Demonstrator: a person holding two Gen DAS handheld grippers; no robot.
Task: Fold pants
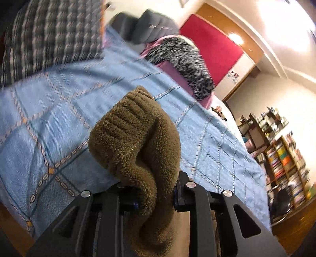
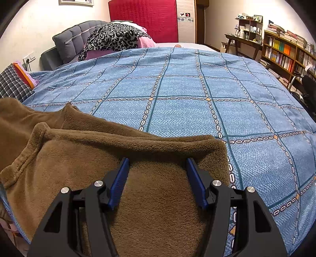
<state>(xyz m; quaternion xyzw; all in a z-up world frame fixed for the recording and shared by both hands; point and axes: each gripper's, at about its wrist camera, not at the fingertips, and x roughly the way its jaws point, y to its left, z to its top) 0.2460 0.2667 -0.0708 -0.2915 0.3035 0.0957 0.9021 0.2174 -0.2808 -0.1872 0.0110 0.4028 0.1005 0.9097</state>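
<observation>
Pants (image 2: 138, 197) on blue bedspread (image 2: 177, 89), left gripper (image 1: 156, 195) clamping them (bunched), right gripper (image 2: 158, 168) apart.

**A bedroom with a wide bed and full bookshelves**

We see a bed under a blue checked bedspread (image 2: 177, 89) with a grey padded headboard (image 2: 71, 39) at its far left corner. Behind it we find a cream wall (image 2: 39, 17) and a red panel (image 2: 144, 17). Along the bed's right edge stand a wooden bookshelf (image 2: 284, 53) and a small desk (image 2: 241, 42).
</observation>
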